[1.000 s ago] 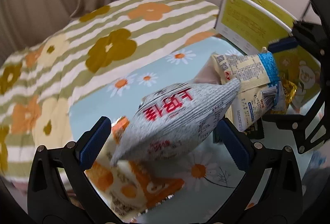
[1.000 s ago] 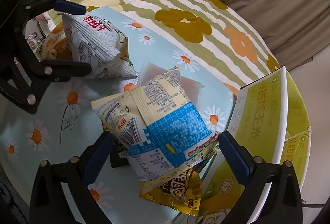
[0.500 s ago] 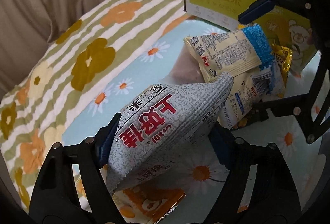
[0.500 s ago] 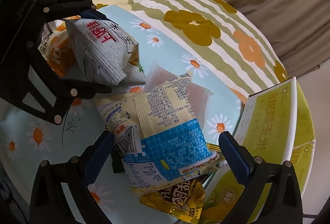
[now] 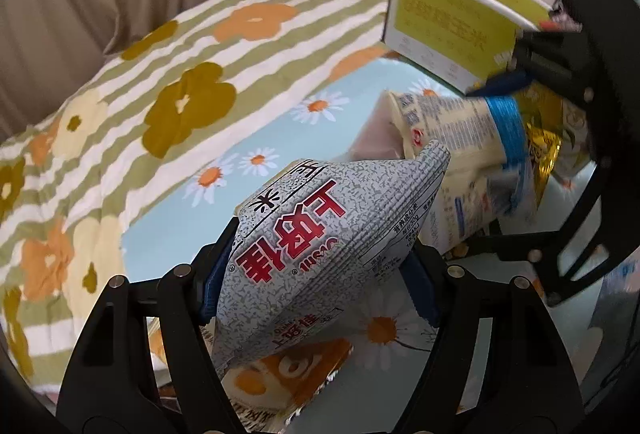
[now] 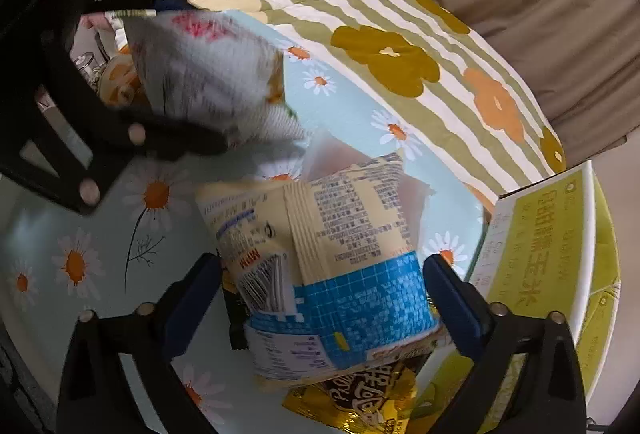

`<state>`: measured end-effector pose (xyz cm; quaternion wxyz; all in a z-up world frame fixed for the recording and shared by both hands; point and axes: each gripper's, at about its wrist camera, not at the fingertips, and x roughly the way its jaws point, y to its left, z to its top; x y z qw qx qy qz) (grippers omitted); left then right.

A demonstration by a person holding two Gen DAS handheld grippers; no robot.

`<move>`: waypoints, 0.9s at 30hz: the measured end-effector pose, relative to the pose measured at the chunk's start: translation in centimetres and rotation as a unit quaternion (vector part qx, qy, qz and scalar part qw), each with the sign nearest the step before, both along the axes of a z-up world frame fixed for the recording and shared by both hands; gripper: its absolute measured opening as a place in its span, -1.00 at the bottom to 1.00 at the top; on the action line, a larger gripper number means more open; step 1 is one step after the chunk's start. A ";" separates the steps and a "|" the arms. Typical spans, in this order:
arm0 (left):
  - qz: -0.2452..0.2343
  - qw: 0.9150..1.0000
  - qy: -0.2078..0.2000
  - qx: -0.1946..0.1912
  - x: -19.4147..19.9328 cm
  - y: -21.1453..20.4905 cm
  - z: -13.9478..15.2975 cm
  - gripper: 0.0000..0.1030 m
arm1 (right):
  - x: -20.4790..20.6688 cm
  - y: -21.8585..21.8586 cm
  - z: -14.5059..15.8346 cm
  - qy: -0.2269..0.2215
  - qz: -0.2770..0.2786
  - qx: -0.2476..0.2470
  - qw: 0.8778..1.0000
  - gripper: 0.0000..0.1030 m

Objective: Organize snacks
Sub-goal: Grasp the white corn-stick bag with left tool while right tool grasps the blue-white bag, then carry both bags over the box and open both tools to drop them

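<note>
My left gripper (image 5: 320,274) is shut on a grey speckled snack bag with red characters (image 5: 320,234) and holds it above the daisy-print table; it also shows blurred in the right wrist view (image 6: 208,82). My right gripper (image 6: 324,294) stands with its jaws either side of a cream-and-blue snack bag (image 6: 328,266) that lies on a gold packet (image 6: 368,402). The cream-and-blue bag also shows in the left wrist view (image 5: 468,154). An orange-and-white snack packet (image 5: 280,378) lies under the grey bag.
An open yellow-green cardboard box (image 6: 552,258) stands at the right, also in the left wrist view (image 5: 452,34). A floral striped bedspread (image 5: 160,82) lies beyond the light-blue daisy tablecloth (image 6: 80,262). Curtains hang behind.
My left gripper has closed on the grey bag, lifted it and swung toward the box. My right gripper has closed in somewhat around the cream-and-blue bag.
</note>
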<state>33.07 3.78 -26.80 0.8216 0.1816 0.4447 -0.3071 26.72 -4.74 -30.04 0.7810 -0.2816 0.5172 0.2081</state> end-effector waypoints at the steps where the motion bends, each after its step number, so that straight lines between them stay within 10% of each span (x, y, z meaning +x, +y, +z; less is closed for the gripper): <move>1: 0.004 1.000 0.001 -0.006 0.0 0.2 0.2 0.37 | -0.1 0.1 -0.1 -0.001 0.003 -0.002 1.000 0.61; 3: 0.012 1.000 0.004 -0.014 0.1 0.5 0.4 0.37 | -0.2 0.3 -0.3 0.004 0.008 -0.003 1.000 0.23; 12: 0.031 0.999 -0.013 -0.018 -0.6 0.7 2.6 0.37 | -1.3 -0.1 2.4 -0.014 -0.011 0.031 0.999 0.16; 27: 0.079 0.991 -0.103 -0.037 -2.4 -1.7 14.7 0.37 | -1.9 -6.7 13.5 -0.064 -0.097 0.142 0.983 0.16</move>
